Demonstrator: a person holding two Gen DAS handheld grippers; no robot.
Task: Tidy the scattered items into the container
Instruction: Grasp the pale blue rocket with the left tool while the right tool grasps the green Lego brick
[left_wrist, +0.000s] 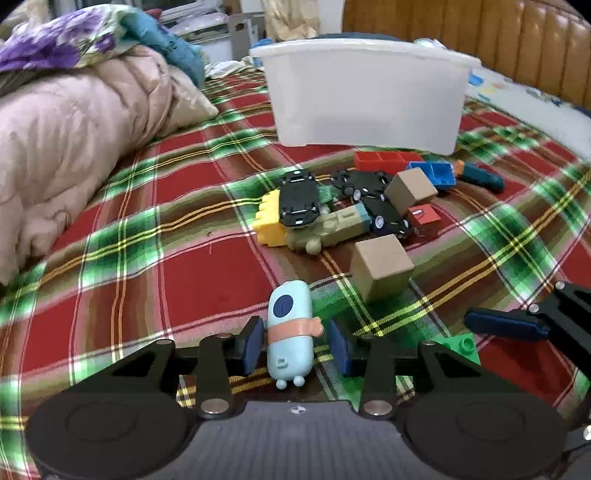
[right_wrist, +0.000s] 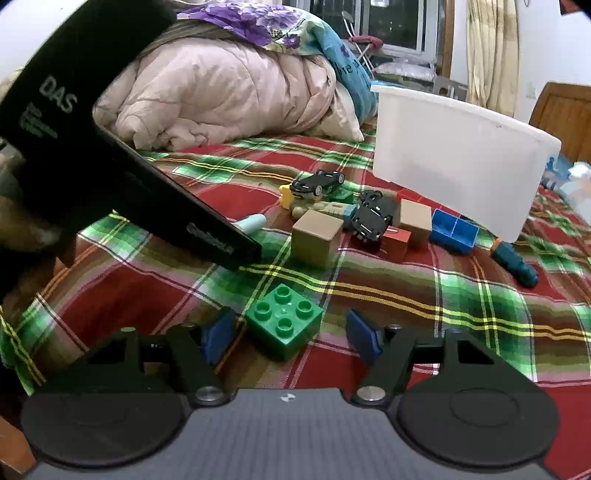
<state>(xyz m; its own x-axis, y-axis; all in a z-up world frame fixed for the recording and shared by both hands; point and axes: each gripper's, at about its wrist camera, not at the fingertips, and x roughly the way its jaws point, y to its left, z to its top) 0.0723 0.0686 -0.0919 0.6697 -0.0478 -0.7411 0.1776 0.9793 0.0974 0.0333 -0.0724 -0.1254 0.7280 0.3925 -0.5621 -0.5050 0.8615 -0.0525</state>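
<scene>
On plaid bedspread (left_wrist: 177, 229), scattered toys before white container (left_wrist: 365, 99).

Bedspread (left_wrist: 184, 258): red-and-green plaid, yellow lines. Bin (left_wrist: 365, 99): translucent white. Capsule toy (left_wrist: 290, 332): pale blue, navy dot, salmon band. Brick (right_wrist: 284, 321): green. Cubes (left_wrist: 380, 267): tan. Quilt (left_wrist: 74, 122): pink. Gripper pads (left_wrist: 253, 343): navy.

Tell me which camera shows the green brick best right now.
Right wrist: the green brick sits whole, studs up, between the open right gripper pads. Left wrist shows only a corner behind its own linkage.
</scene>
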